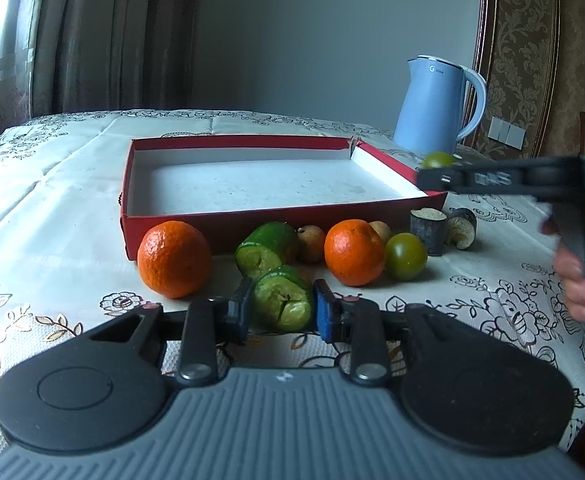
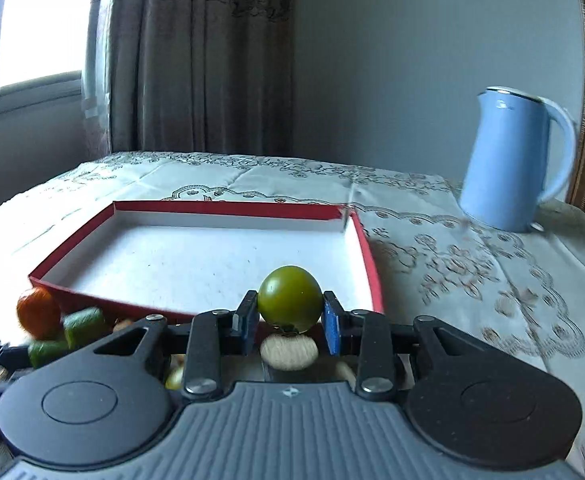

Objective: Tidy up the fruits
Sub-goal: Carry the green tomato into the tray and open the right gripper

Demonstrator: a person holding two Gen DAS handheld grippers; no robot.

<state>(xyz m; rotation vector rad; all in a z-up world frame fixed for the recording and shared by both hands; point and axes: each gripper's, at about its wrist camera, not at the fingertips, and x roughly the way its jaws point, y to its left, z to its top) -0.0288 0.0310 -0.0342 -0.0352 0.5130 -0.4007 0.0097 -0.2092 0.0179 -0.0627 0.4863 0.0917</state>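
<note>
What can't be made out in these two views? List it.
- Kettle logo: left wrist view, too small to read.
- Right gripper fingertips: left wrist view, seen edge-on; only the top of its green fruit shows.
- Fruit pile: right wrist view, motion-blurred, partly hidden behind the gripper body.
- Left gripper on cut green piece: contact with the pads unclear.

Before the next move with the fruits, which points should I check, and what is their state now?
1. Right claw holds the green round fruit between both pads: ok.
2. Held fruit is over the red box: cannot tell.
3. Box floor free for a drop: ok.
4. Left claw straddles the green cut piece; pads closed on it: cannot tell.
5. Oranges sit apart from the left claw: ok.
</note>
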